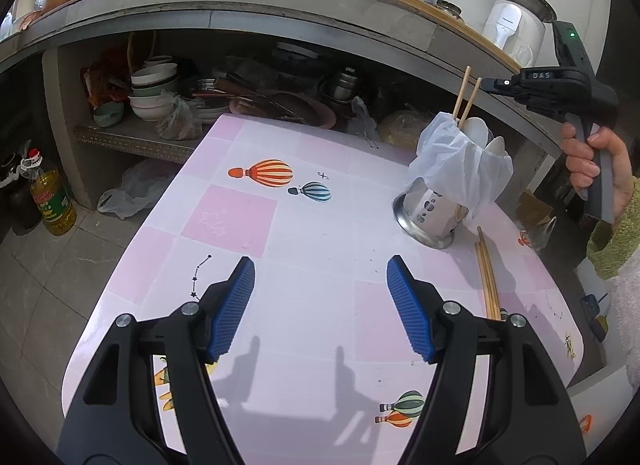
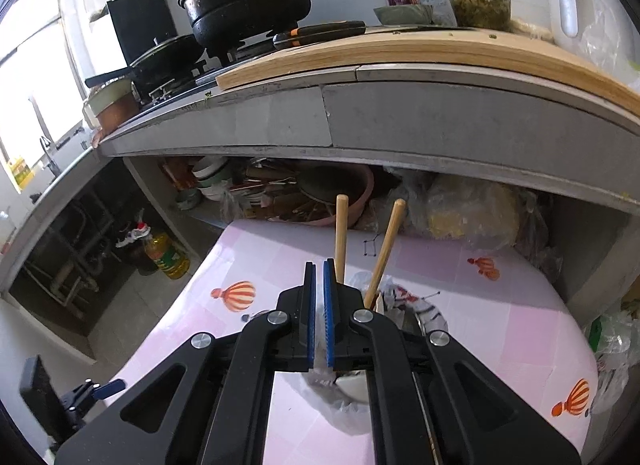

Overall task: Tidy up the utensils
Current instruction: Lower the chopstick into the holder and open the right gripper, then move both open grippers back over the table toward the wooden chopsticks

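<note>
Pink balloon-print tablecloth (image 1: pixel 320 225) covered the table (image 1: pixel 132 265) under a cluttered kitchen counter (image 2: pixel 400 113). My left gripper (image 1: pixel 320 305) hovered wide open and empty above the cloth. My right gripper (image 2: pixel 319 313) sat above the steel utensil holder (image 1: pixel 428 217), its pads nearly together with nothing between them. I counted two chopsticks (image 1: pixel 466 99) upright in the holder, what looked like two white spoons (image 1: pixel 486 137) beside them, and a loose bundle (image 1: pixel 488 277), two or three sticks, lying just beside its base. The plastic bag (image 1: pixel 452 161) draped over the rim could snag a chopstick going in, and I judged a careless nudge might tip the holder.
</note>
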Available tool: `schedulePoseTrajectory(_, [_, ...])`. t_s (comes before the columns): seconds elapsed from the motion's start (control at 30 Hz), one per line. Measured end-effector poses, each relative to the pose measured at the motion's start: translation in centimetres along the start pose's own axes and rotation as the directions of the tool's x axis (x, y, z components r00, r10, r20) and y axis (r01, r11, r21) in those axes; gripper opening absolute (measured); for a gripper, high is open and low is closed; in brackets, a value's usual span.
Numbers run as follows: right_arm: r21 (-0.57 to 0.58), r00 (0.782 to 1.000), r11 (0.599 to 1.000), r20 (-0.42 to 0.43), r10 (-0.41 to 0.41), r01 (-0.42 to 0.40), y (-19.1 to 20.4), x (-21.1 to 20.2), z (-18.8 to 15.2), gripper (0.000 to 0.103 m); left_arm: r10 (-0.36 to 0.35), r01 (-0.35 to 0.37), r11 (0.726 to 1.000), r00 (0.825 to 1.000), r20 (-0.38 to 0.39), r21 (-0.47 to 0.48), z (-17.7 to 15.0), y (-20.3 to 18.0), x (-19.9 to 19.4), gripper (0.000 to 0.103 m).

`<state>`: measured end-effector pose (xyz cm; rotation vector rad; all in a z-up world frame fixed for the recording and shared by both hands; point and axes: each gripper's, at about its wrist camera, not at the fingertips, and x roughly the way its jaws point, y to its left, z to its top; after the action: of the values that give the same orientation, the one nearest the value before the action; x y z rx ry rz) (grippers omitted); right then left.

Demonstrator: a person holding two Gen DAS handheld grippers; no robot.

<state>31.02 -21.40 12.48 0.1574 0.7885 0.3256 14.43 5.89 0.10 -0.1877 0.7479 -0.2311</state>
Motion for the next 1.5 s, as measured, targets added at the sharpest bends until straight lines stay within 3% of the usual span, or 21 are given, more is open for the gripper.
schedulePoseTrajectory(0.13, [0.007,0.999,1.000,0.034,0.027,-0.027,-0.4,-2.7,-1.1,0.013,-0.002,0.002,1.000,1.000,-0.002,0.004,0.0,-0.3,0.0,0.065])
schedulePoseTrajectory(0.2, [0.007,0.998,1.000,0.053,0.027,-0.027,-0.7,-4.1,-1.8,0.027,-0.004,0.004,1.000,1.000,-0.003,0.011,0.0,-0.5,0.0,0.065])
schedulePoseTrajectory(0.3, [0.024,0.996,1.000,0.087,0.013,-0.015,-1.7,-7.2,-3.9,0.031,-0.014,0.014,1.000,1.000,-0.006,0.023,-0.1,-0.9,0.0,0.065])
schedulePoseTrajectory(0.43, [0.066,0.994,0.998,0.108,-0.023,0.016,-3.9,-10.7,-8.7,0.034,-0.040,0.041,0.997,0.999,-0.023,0.060,-0.2,-2.3,0.4,0.065])
schedulePoseTrajectory(0.6, [0.176,0.990,0.976,0.038,-0.136,0.127,-7.4,-11.7,-17.0,0.034,-0.098,0.104,0.986,0.994,-0.050,0.128,-0.9,-5.3,1.2,0.065])
schedulePoseTrajectory(0.73, [0.301,0.987,0.940,-0.041,-0.158,0.163,-9.8,-11.1,-23.3,0.034,-0.188,0.209,0.959,0.975,-0.122,0.189,-2.5,-9.1,3.1,0.065])
schedulePoseTrajectory(0.87, [0.370,0.982,0.910,-0.079,-0.170,0.187,-10.6,-10.8,-27.8,0.034,-0.290,0.332,0.920,0.935,-0.205,0.210,-4.0,-13.1,5.8,0.064])
schedulePoseTrajectory(0.93, [0.351,0.974,0.909,-0.103,-0.203,0.226,-10.5,-10.8,-29.1,0.034,-0.312,0.364,0.909,0.917,-0.248,0.203,-4.4,-14.7,7.5,0.053])
schedulePoseTrajectory(1.0, [0.313,0.964,0.913,-0.122,-0.235,0.262,-10.2,-10.6,-29.9,0.034,-0.306,0.371,0.904,0.909,-0.282,0.215,-4.8,-16.3,9.3,0.045])
schedulePoseTrajectory(1.1, [0.313,0.967,0.916,-0.120,-0.224,0.251,-10.6,-10.6,-30.3,0.034,-0.275,0.366,0.897,0.902,-0.334,0.249,-5.3,-18.7,12.0,0.031])
schedulePoseTrajectory(1.27, [0.340,0.976,0.916,-0.107,-0.189,0.214,-11.3,-10.4,-30.6,0.034,-0.230,0.362,0.880,0.890,-0.394,0.306,-5.7,-21.7,15.6,0.021])
schedulePoseTrajectory(1.5, [0.373,0.982,0.910,-0.106,-0.154,0.183,-12.9,-10.2,-31.4,0.034,-0.167,0.334,0.867,0.894,-0.415,0.371,-5.8,-24.1,18.3,0.016])
